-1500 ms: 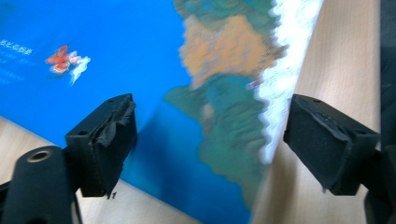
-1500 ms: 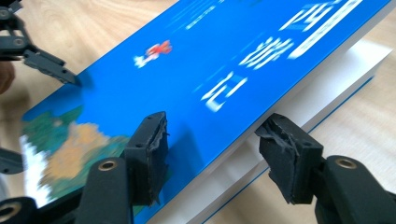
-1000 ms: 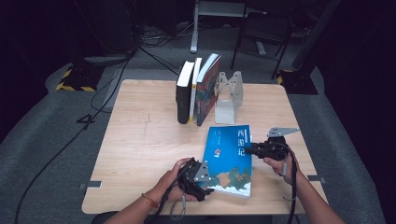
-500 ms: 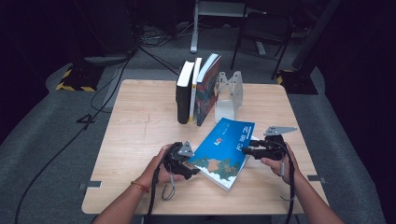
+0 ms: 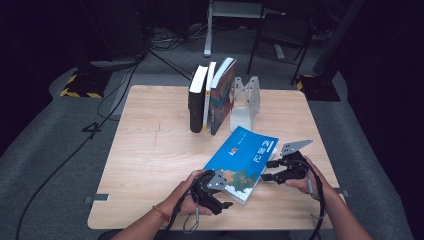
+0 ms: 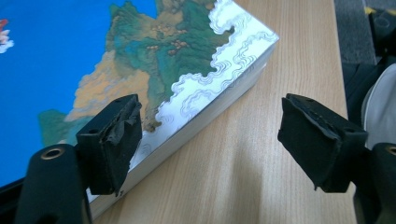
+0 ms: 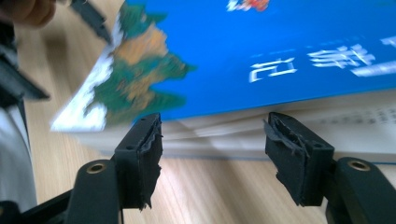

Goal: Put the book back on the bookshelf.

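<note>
jaws on both sides stand apart, nothing clamped. left gripper [image 5: 216,196] sits at the near corner of the blue book [image 5: 243,161]; in the left gripper view its one pad [image 6: 113,140] hangs over the cover's edge and the other is out over bare wood, w/ the book's corner [image 6: 261,44] lying ahead and to the left of the gap. its jaws have just been opening a bit more, no book between the pads. right gripper [image 5: 272,170] is at the book's right long edge; right gripper view shows the page block [image 7: 280,128] straight ahead, just beyond both pads [image 7: 299,154], jaws just been opening too, pads not pressing on anything.

book lies flat on the table [image 5: 150,155], front-centre, long axis running diagonal from near-left to far-right, i.e. pointing roughly toward the bookend [image 5: 245,102] and the upright row of books [image 5: 210,97] behind it, well apart from them.

key relation: right gripper faces the long page edge square-on, so it looks better placed to pinch the book by thickness; left is nearest the short near end, off to the corner. judgement: lifting probably needs one jaw under the cover edge, and the flat-lying book gives little gap for that.
</note>
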A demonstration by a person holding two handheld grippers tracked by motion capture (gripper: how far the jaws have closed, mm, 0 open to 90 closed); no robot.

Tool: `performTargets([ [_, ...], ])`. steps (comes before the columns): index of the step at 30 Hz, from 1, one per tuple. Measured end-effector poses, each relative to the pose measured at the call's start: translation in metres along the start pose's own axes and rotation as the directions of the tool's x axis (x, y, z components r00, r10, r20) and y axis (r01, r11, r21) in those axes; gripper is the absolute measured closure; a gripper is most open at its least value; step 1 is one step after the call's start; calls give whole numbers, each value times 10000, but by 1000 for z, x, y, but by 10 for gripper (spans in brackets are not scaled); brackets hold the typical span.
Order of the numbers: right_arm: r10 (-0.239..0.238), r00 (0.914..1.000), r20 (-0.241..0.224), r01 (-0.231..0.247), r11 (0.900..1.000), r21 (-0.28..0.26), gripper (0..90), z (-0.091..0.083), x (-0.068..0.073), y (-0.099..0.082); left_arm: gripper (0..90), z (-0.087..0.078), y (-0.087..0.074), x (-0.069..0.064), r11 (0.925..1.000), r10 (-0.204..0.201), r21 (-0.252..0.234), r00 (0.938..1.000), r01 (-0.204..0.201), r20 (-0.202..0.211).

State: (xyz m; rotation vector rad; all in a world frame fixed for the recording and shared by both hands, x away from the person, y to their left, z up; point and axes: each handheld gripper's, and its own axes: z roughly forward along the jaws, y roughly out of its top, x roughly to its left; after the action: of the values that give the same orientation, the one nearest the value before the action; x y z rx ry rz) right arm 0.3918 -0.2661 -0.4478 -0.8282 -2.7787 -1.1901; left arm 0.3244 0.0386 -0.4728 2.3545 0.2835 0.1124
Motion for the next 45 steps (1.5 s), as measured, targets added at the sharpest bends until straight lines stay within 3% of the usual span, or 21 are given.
performTargets([
  [3,-1215,9913,510,1204,9925,229,381,3,7,-7,245,1,-1,6,9997,-217,-127,9994,214,-258],
  [6,-1352,9900,393,1361,9905,-213,422,2,8,-10,266,-2,-5,13,9973,-630,-380,9978,621,-218],
  [9,-2062,9761,685,2085,9776,-290,469,0,14,-9,266,-3,-8,15,9965,-714,-460,9972,702,-238],
  [12,-2308,9643,1298,2318,9727,74,487,3,20,-8,265,-3,-8,14,9972,-610,-445,9975,595,-351],
  [13,-2517,9554,1542,2483,9678,411,473,4,24,-9,265,-3,-9,14,9972,-622,-446,9974,606,-351],
  [14,-2517,9554,1542,2483,9678,411,473,4,24,-9,265,-3,-9,14,9972,-622,-446,9974,606,-351],
  [15,-2884,9379,1926,2706,9560,1133,416,5,30,-9,264,-3,-9,14,9969,-638,-485,9974,621,-333],
  [17,-2849,9403,1860,2682,9571,1099,411,4,30,-10,265,-4,-10,15,9965,-665,-517,9974,650,-283],
  [19,-2324,9503,2071,2202,9721,802,368,5,27,-14,265,-4,-10,15,9963,-680,-551,9974,666,-246],
  [22,-2077,9460,2490,1909,9775,903,305,12,25,-16,263,-3,-10,16,9960,-684,-584,9974,670,-239],
  [24,-2201,9395,2626,1976,9741,1098,261,18,26,-15,260,-3,-10,16,9960,-688,-583,9974,673,-236],
  [25,-2271,9310,2858,2016,9726,1159,251,21,28,-15,260,-3,-10,16,9962,-659,-589,9975,643,-246],
  [30,-2317,9265,2966,2088,9721,1070,242,26,30,-14,244,-2,-9,15,9969,-584,-544,9980,569,-251],
  [32,-2271,9254,3033,2112,9738,847,242,25,31,-13,230,-1,-9,15,9969,-589,-543,9979,573,-278],
  [33,-2325,9204,3143,2201,9726,748,241,25,33,-12,230,-1,-8,14,9972,-546,-519,9980,529,-318],
  [35,-2190,9166,3346,2247,9742,221,239,22,37,-7,221,0,-7,13,9975,-538,-471,9978,520,-385],
  [40,-1944,9218,3355,2229,9736,-483,238,13,38,1,209,3,-1,9,9983,-377,-462,9979,353,-529],
  [43,-2003,9229,3287,2229,9743,-321,242,13,38,1,209,8,5,6,9993,-232,-297,9977,213,-635],
  [45,-2272,9273,2976,2359,9718,70,275,11,36,-3,209,10,6,5,9996,-172,-217,9983,160,-565],
])
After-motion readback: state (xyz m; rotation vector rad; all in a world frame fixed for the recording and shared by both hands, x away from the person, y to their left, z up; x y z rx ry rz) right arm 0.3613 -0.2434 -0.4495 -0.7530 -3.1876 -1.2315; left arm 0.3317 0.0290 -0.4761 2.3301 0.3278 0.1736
